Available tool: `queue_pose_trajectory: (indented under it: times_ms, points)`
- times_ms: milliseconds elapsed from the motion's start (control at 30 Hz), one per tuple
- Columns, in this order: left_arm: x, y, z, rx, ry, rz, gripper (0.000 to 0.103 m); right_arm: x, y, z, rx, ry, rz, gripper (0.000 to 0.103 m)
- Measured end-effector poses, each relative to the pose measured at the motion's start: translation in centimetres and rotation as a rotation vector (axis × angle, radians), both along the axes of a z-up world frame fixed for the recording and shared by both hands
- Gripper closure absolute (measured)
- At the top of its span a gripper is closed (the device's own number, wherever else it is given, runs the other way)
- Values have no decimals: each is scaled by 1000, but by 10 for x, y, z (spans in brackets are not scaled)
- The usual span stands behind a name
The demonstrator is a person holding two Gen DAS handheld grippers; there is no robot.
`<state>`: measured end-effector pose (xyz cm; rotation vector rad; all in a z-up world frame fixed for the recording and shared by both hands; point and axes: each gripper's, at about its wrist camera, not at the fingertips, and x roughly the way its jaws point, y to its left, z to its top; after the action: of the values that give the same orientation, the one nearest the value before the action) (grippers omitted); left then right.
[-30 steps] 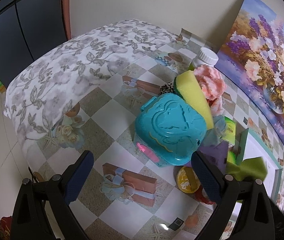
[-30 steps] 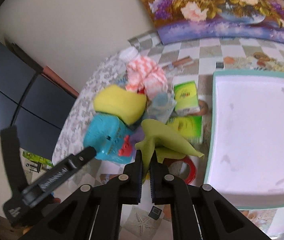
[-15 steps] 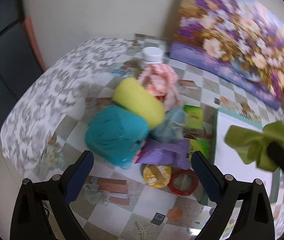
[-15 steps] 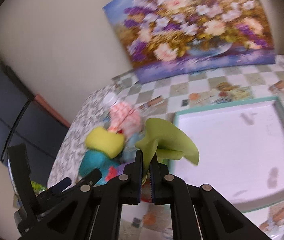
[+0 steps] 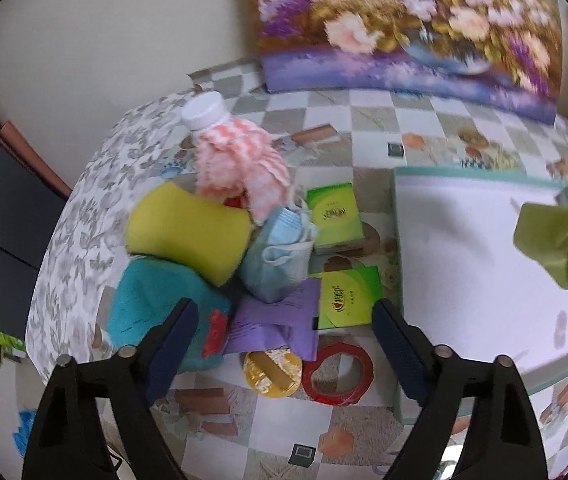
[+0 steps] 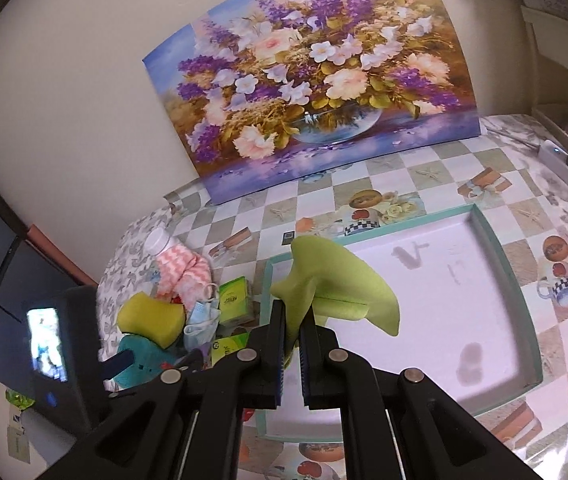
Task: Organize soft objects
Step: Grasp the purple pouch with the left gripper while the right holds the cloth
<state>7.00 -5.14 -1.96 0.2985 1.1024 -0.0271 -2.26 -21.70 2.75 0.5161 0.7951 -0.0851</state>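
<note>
Lime-green cloth (image 6: 336, 280) hangs crumpled over the white tray (image 6: 484, 248). Yellow sponge (image 5: 188, 230), pink-white cloth (image 5: 240, 164) and blue face mask (image 5: 278, 256) sit piled together left of it.

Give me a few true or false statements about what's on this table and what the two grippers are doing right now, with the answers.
1. The right gripper is shut on the green cloth. True.
2. The white tray already holds the yellow sponge. False: the sponge sits in the pile, on the teal case.
3. The left gripper holds the red tape roll. False: its jaws are closing with nothing gripped.
4. A pink and white cloth drapes over the white-capped bottle. True.
</note>
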Motion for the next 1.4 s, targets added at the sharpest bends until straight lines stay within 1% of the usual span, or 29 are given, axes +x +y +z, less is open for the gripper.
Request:
queue_pose_trajectory:
  times_ms: [67, 200, 267, 433, 533, 733, 967, 1267, 1300, 1333, 1400]
  points:
    - [4, -3, -7, 25, 16, -5, 20, 1, -1, 0, 1, 3, 0, 97]
    - [10, -6, -25, 67, 57, -15, 32, 2, -1, -2, -4, 13, -3, 97]
    - [12, -6, -32, 83, 76, -18, 35, 2, -1, -4, -3, 19, -3, 97]
    - [18, -5, -43, 103, 95, -19, 51, 4, -1, -5, 0, 30, -3, 97]
    - [20, -3, -46, 111, 92, -13, 56, 4, -1, -6, 1, 34, -3, 97]
    - [21, -1, -41, 92, 67, -25, 67, 5, -2, -7, 2, 39, -5, 97]
    - [20, 4, -32, 68, 39, -26, 74, 5, -2, -7, 3, 39, -6, 97]
    - [18, 24, -16, -34, 9, 14, 79, 4, -2, -7, 3, 39, -7, 97]
    - [17, 25, -14, -42, 4, 18, 81, 5, -2, -7, 3, 39, -7, 97]
    - [16, 27, -11, -53, -4, 22, 87, 4, -2, -7, 3, 39, -7, 97]
    - [15, 30, -4, -81, -20, 27, 94, 5, -3, -6, 4, 39, -8, 97]
